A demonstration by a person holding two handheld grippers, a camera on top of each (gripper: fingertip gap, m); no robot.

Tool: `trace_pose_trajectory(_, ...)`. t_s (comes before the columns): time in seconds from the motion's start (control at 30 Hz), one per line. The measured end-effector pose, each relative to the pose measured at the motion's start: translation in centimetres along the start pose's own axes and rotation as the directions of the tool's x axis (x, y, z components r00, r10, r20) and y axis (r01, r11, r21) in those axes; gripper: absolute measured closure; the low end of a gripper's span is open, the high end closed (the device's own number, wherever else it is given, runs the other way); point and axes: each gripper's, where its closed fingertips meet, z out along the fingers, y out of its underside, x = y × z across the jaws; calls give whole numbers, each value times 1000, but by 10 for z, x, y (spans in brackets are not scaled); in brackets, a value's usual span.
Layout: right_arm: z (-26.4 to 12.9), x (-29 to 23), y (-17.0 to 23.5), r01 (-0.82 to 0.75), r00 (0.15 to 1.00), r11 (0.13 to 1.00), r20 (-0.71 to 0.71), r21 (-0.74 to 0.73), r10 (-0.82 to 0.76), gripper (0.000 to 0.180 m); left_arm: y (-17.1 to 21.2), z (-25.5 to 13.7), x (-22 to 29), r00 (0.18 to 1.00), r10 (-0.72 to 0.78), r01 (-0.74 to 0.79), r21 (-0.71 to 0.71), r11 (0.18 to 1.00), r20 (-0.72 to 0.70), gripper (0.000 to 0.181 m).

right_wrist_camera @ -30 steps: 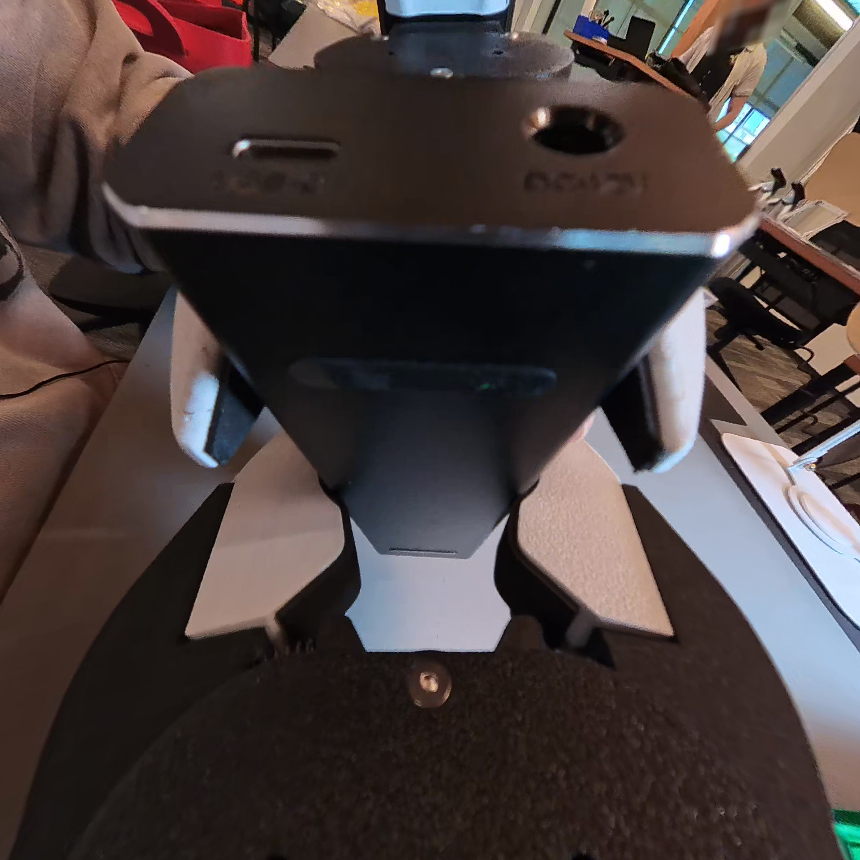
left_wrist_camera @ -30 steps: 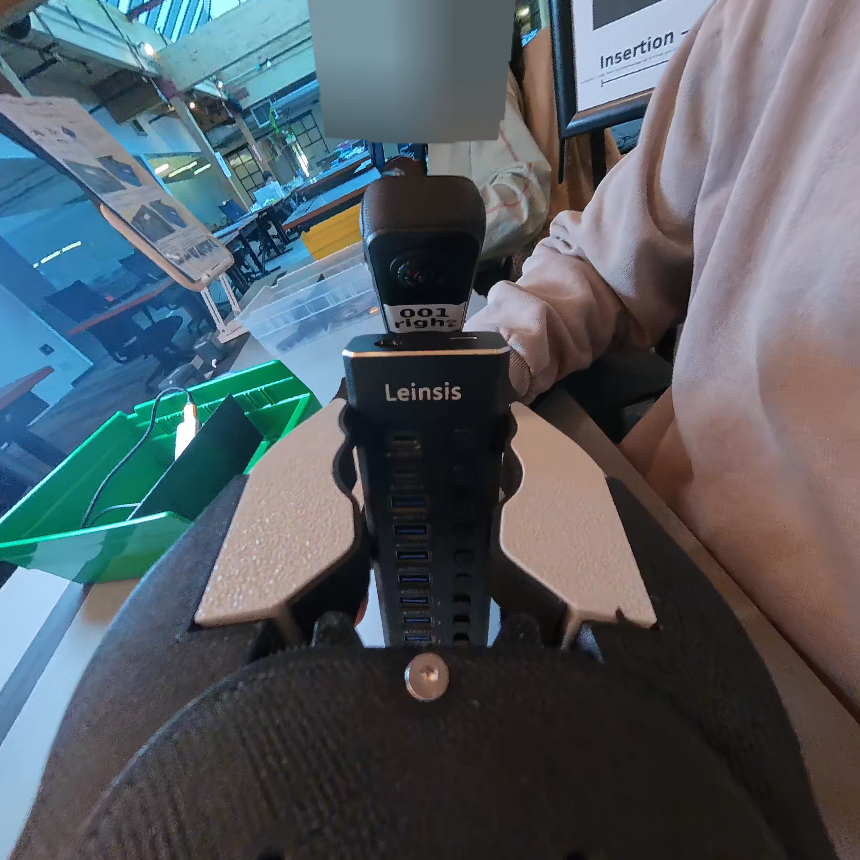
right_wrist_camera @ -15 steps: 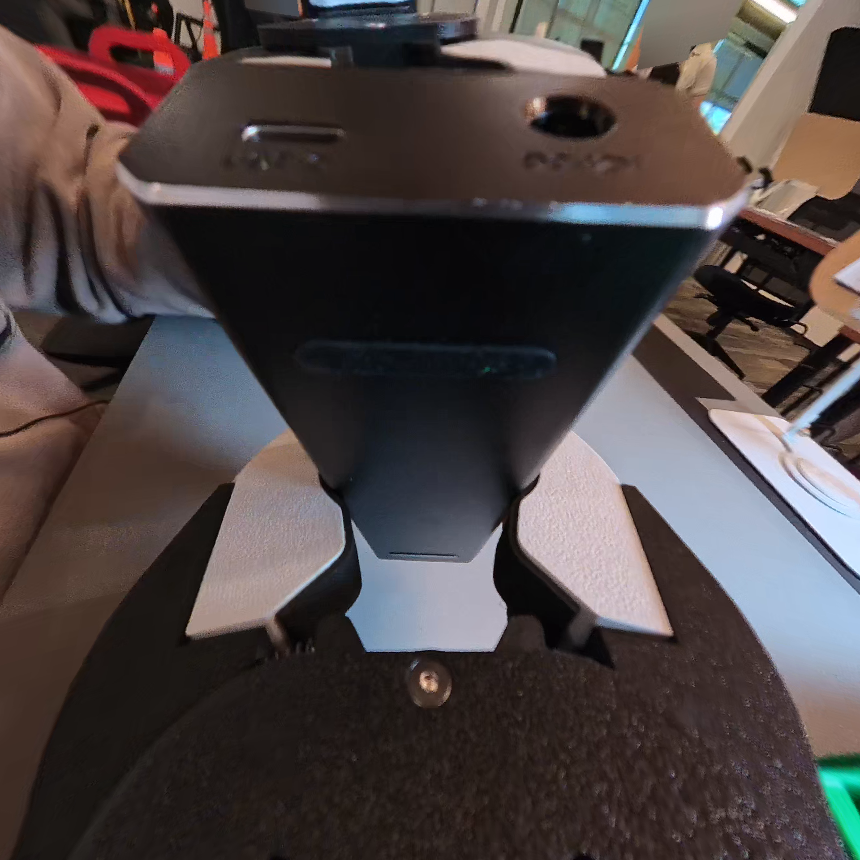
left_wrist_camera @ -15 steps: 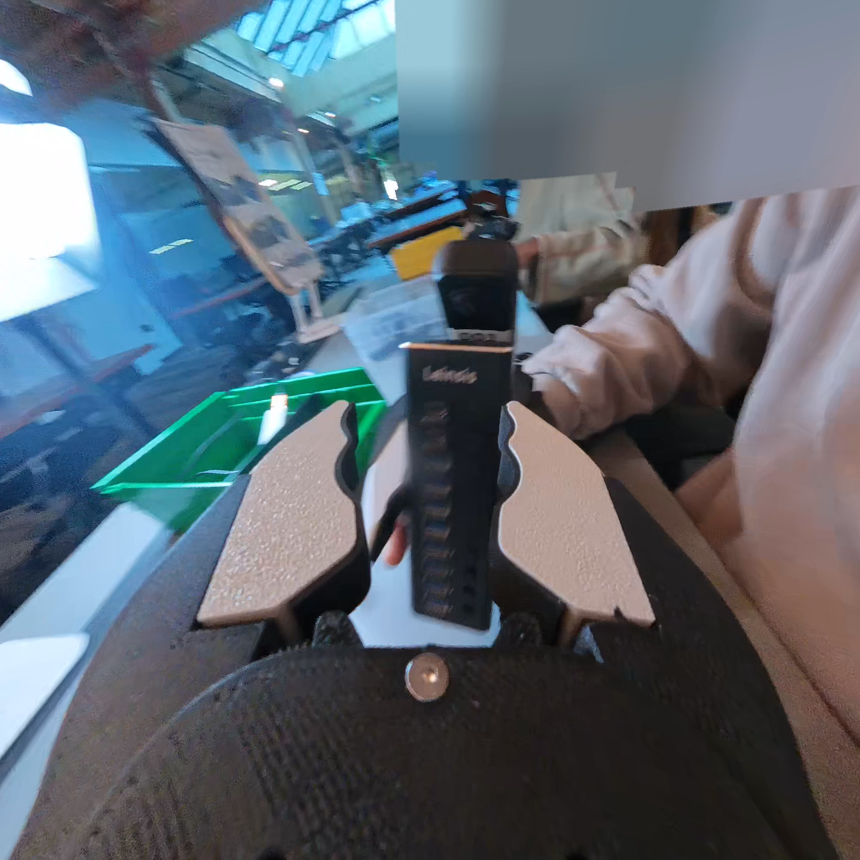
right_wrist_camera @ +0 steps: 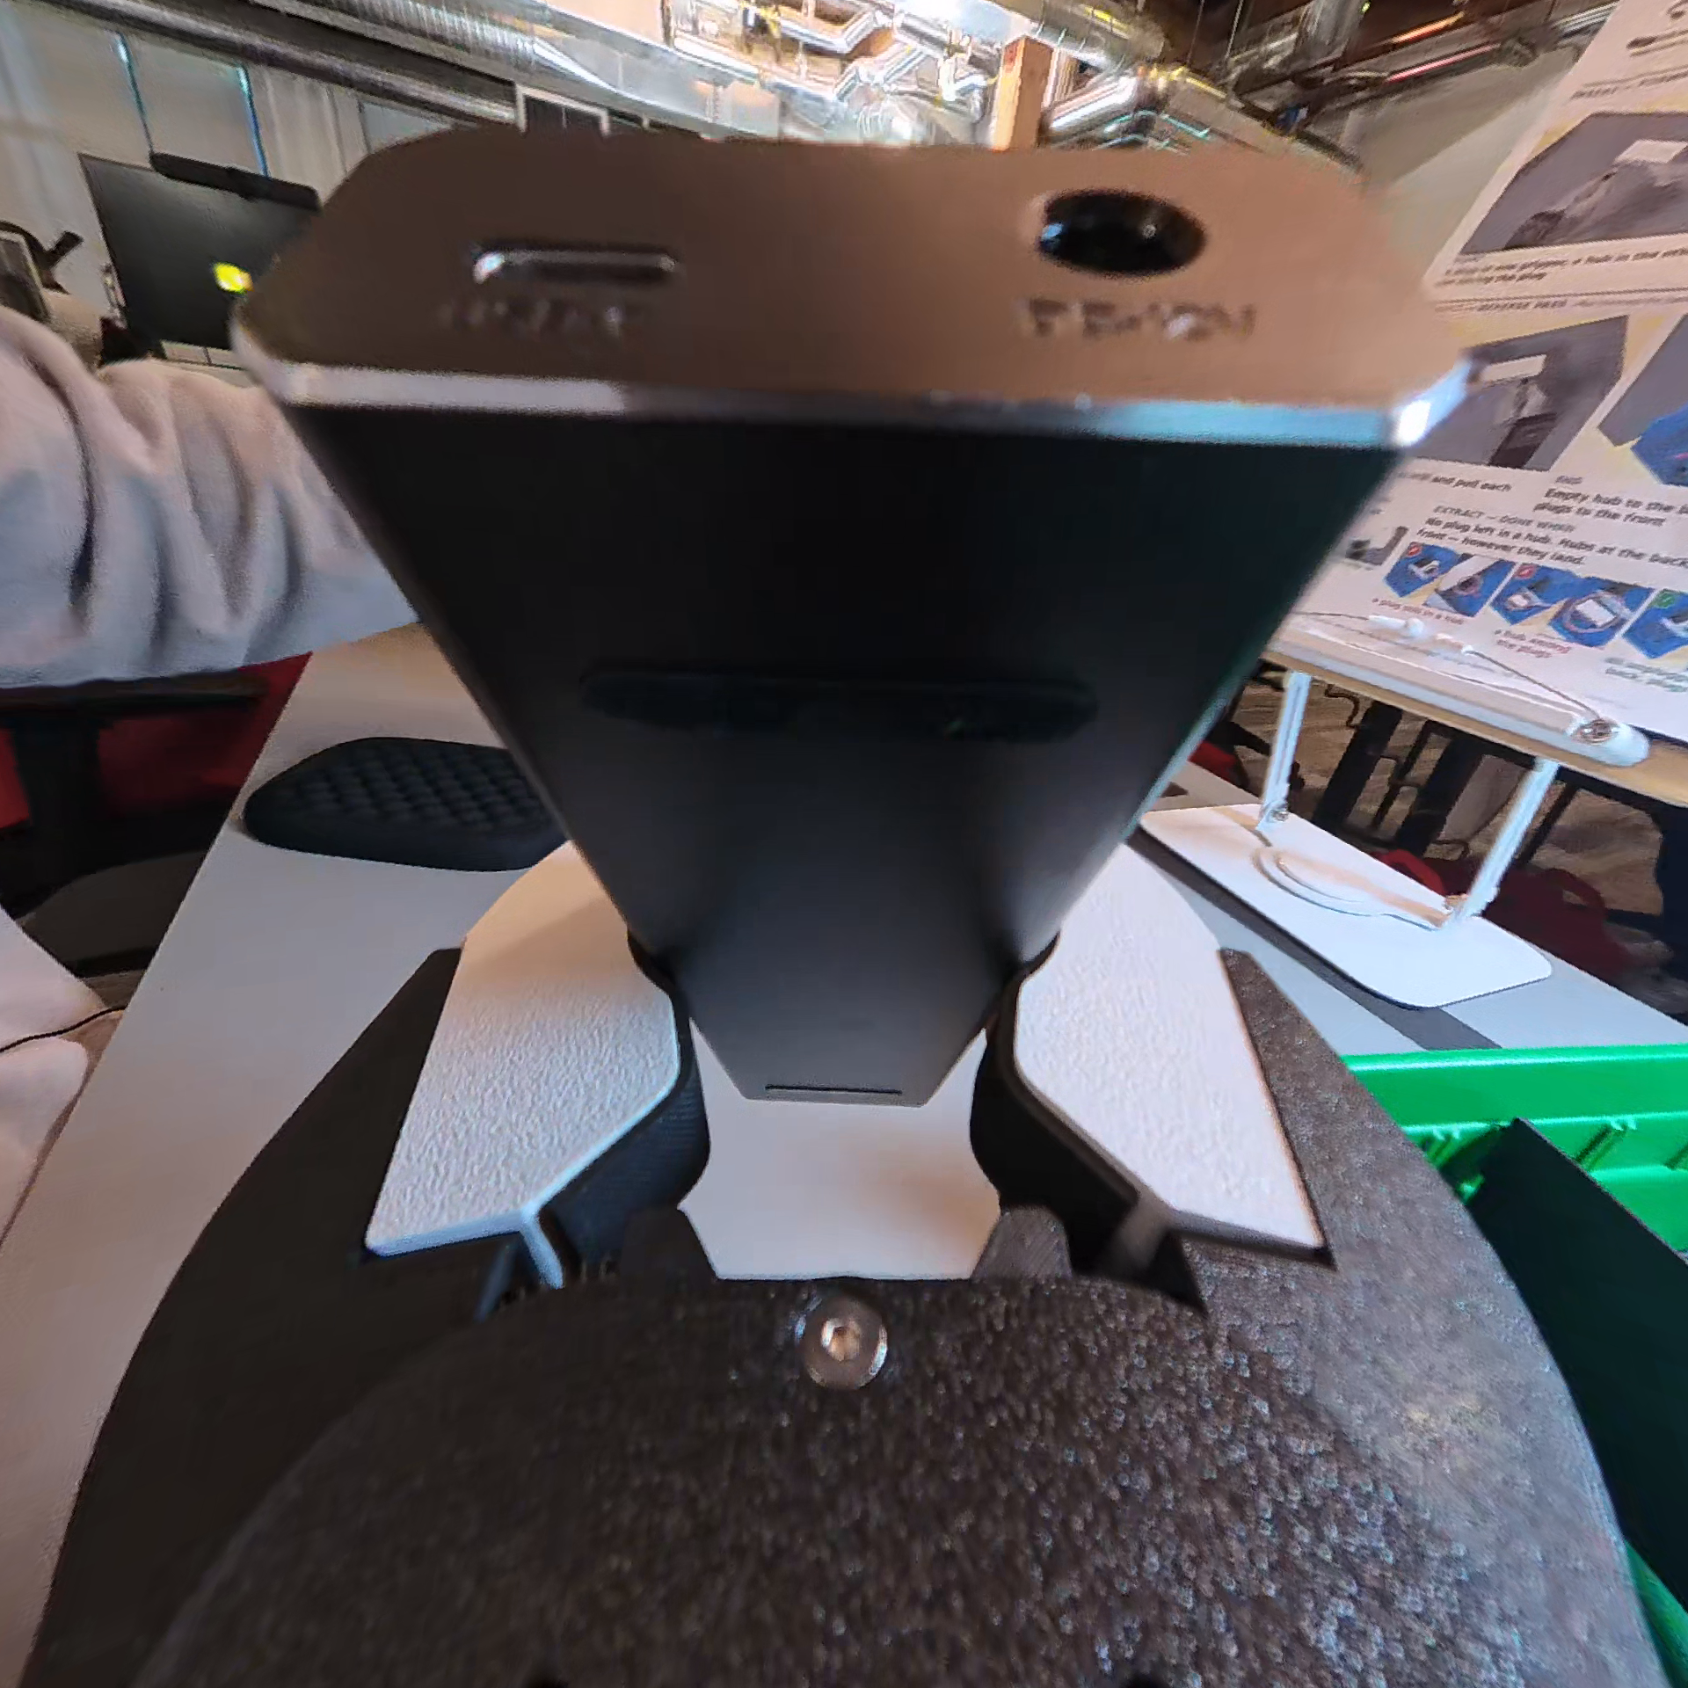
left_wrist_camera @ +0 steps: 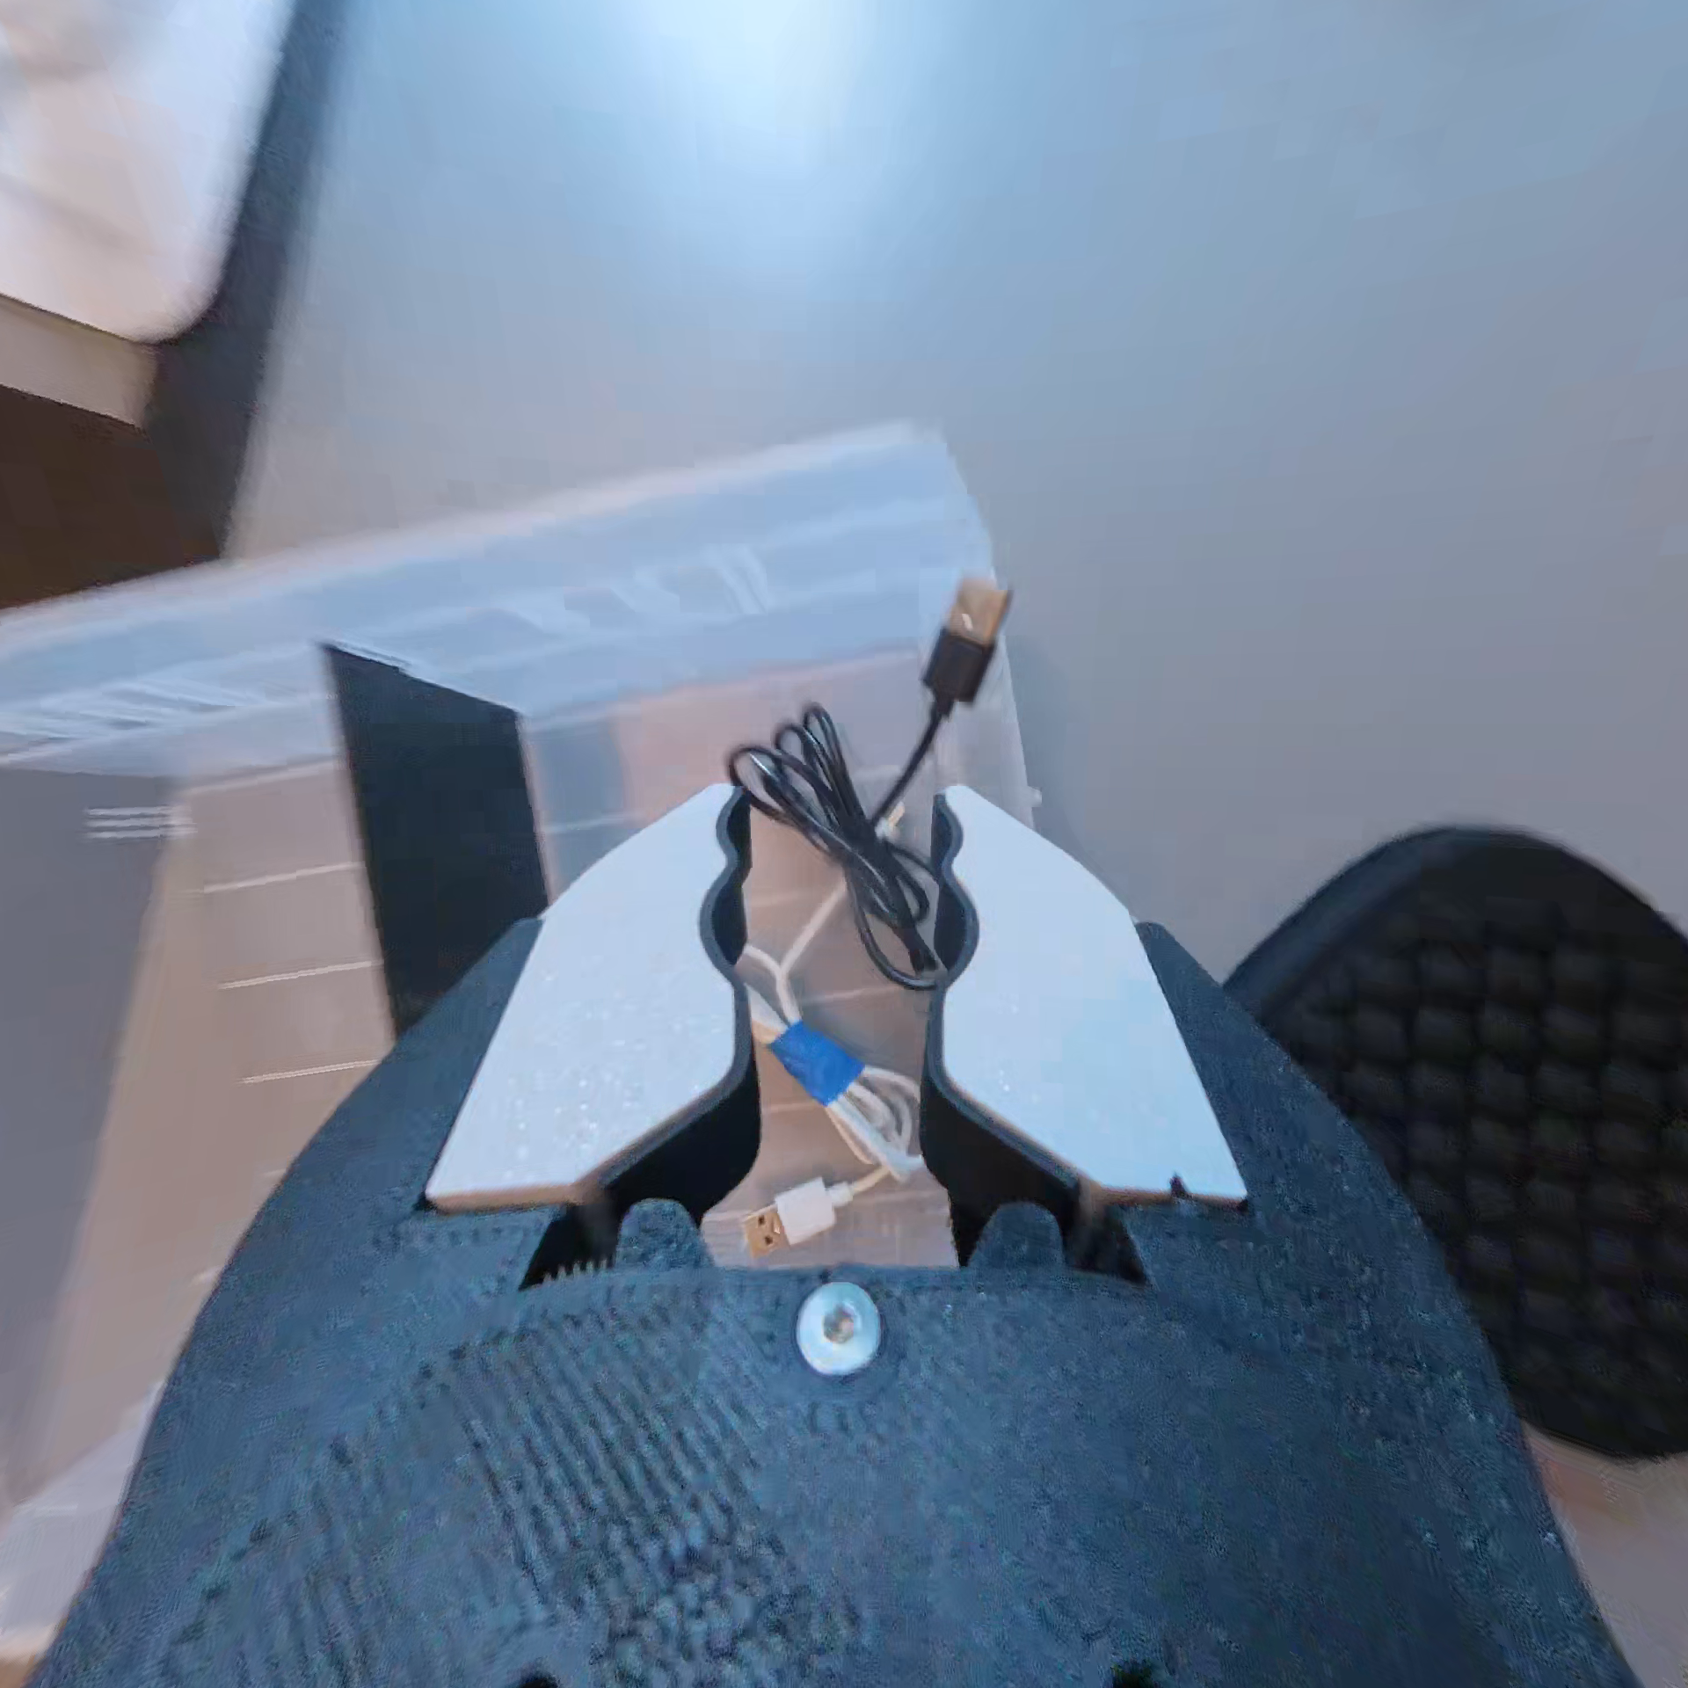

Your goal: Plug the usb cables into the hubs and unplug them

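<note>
Right gripper (right_wrist_camera: 836,996) clamped on the base of the black hub (right_wrist_camera: 822,585), held upright.

Left gripper (left_wrist_camera: 840,877) empty, fingers apart, over the clear bin (left_wrist_camera: 566,585) holding the black USB cable (left_wrist_camera: 849,822) and white USB cable (left_wrist_camera: 859,1096).

Risk: the tangled loops could snag when lifted.

Change: 0.5 s ago the left gripper flanked the hub.

Left gripper (left_wrist_camera: 840,877): points down over the clear bin (left_wrist_camera: 566,585), fingers parted with a gap between them, nothing clamped; cables show through the gap.

Right gripper (right_wrist_camera: 836,996): held level above the table (right_wrist_camera: 237,959), fingers closed against both sides of the black hub (right_wrist_camera: 840,639), which stands up from the grip.
</note>
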Motion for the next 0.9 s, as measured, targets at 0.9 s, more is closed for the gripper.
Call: trace_pose_trajectory(0.9,7,3,20,-29,1000,997,3,-71,29,108,-56,-37,25,939,194,-174,-95,980,283,176)
